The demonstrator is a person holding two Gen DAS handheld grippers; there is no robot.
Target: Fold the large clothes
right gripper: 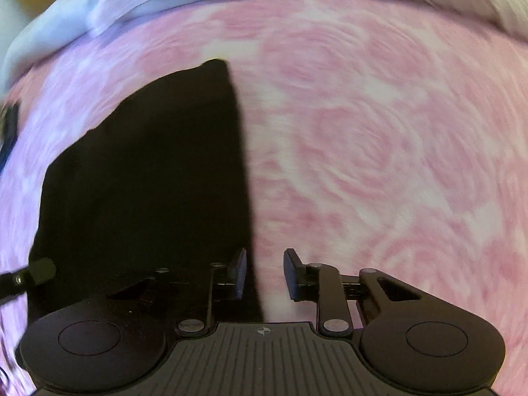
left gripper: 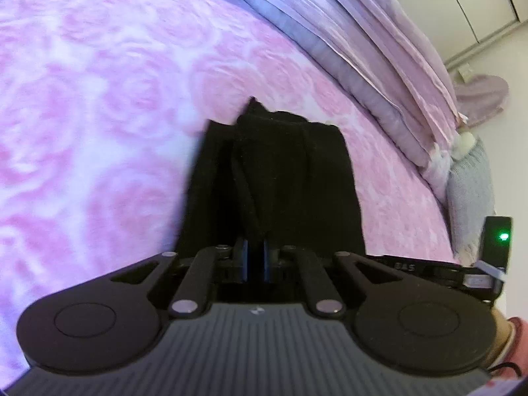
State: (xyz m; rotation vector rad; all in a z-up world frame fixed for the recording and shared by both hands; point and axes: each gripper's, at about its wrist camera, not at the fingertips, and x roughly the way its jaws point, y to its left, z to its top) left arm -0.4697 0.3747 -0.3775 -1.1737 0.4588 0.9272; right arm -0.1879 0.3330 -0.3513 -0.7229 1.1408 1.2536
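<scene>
The black garment (left gripper: 270,178) was plain and dark (its folds hard to read), bunched into lengthwise creases in the left wrist view, while in the right wrist view it lay as a broad flat panel with one straight edge on the bed.

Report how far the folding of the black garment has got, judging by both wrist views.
Done: little that shows; the black garment hangs bunched, not flat, over the pink rose bedspread. In hand: the left gripper is shut on its fabric, while the right gripper is open beside the garment's straight edge, holding nothing. Left: a grip for the right gripper, then laying out, folding and setting down a neat stack.
</scene>
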